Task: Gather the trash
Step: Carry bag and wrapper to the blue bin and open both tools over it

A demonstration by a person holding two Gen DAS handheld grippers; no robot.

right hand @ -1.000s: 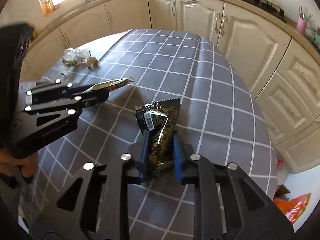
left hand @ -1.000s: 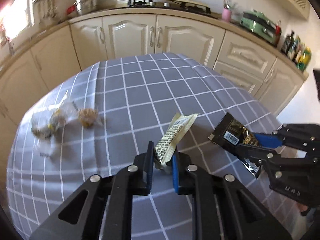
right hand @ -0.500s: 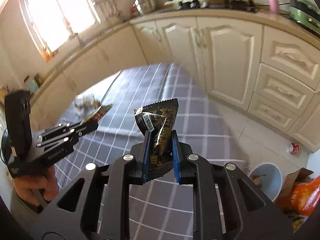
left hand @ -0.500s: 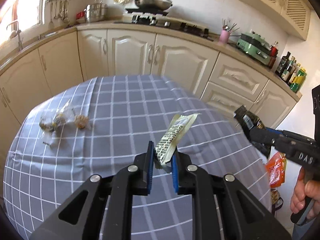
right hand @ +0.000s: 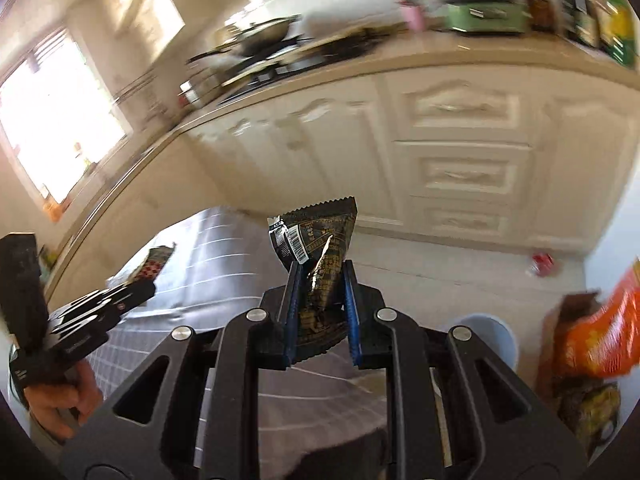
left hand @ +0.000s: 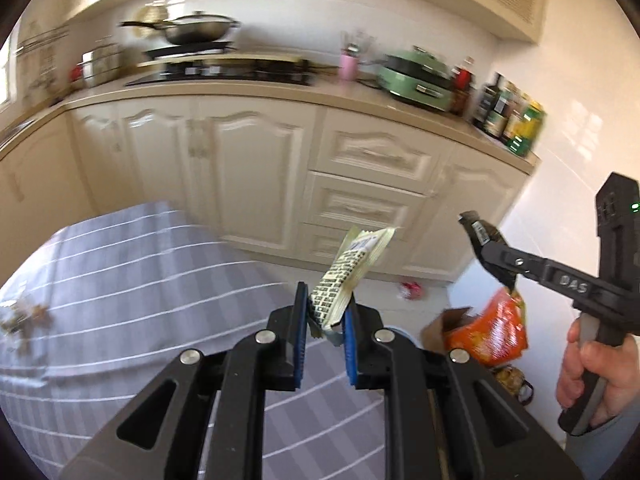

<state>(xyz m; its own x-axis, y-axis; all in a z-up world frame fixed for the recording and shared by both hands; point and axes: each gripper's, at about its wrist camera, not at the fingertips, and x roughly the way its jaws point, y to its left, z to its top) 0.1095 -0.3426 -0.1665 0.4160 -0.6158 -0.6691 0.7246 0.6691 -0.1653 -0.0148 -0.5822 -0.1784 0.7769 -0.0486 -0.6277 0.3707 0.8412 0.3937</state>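
Observation:
My left gripper (left hand: 325, 316) is shut on a pale yellow wrapper (left hand: 348, 268) with black print and holds it in the air past the table's right edge. My right gripper (right hand: 320, 300) is shut on a black and gold snack packet (right hand: 318, 248), also lifted off the table. The right gripper shows in the left wrist view (left hand: 480, 236) at the right, the left gripper in the right wrist view (right hand: 132, 292) at the left. A pale blue bin (right hand: 488, 340) stands on the floor, low right in the right wrist view. More crumpled wrappers (left hand: 24, 316) lie on the table's far left.
The grey checked tablecloth (left hand: 140, 280) covers the table below left. Cream kitchen cabinets (left hand: 360, 172) stand ahead. An orange bag (left hand: 488, 328) and a cardboard box (right hand: 576, 308) sit on the floor at the right, with a small red item (right hand: 542, 262) near the cabinets.
Both grippers have lifted and swung right, away from the table toward the floor by the cabinets, each still holding its wrapper. The blue bin has come closer in the right wrist view.

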